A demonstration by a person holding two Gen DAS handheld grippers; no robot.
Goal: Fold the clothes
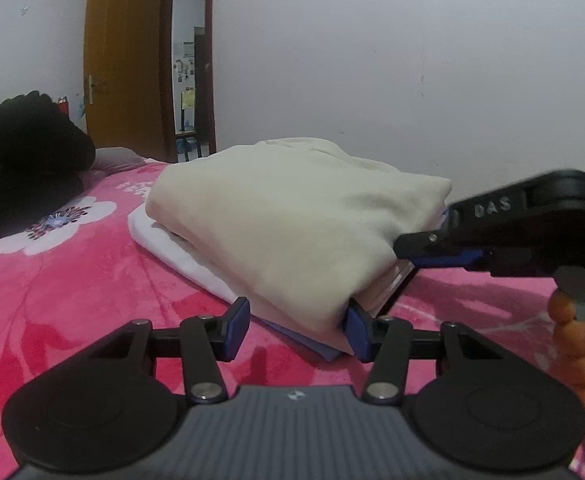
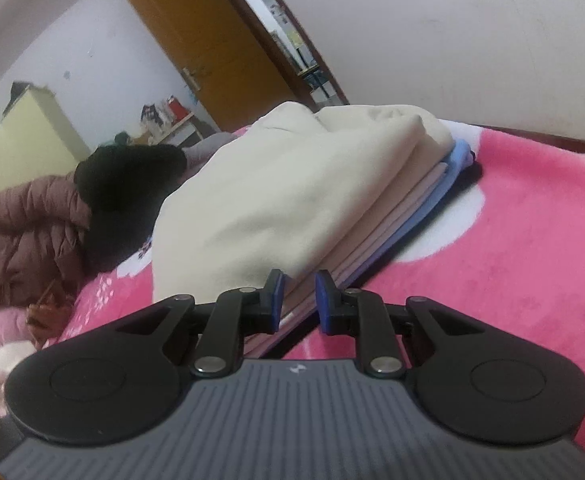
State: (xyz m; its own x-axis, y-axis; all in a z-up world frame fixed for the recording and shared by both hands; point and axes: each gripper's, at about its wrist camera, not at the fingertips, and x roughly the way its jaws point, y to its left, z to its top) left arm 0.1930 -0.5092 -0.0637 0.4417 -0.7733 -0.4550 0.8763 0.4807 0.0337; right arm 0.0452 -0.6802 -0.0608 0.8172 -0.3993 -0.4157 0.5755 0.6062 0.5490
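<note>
A folded stack of clothes lies on the pink floral blanket. A cream garment is on top, with white and pale blue layers under it. My left gripper is open at the stack's near corner, which sits between its blue pads. The right gripper is closed narrowly on the edge of the lower pale layers, beneath the cream garment. From the left wrist view, the right gripper enters from the right against the stack's side, with a hand on its handle.
A black garment and a brown puffer jacket are heaped at the bed's far left. Behind them are an orange door and a white wall. Bare pink blanket lies right of the stack.
</note>
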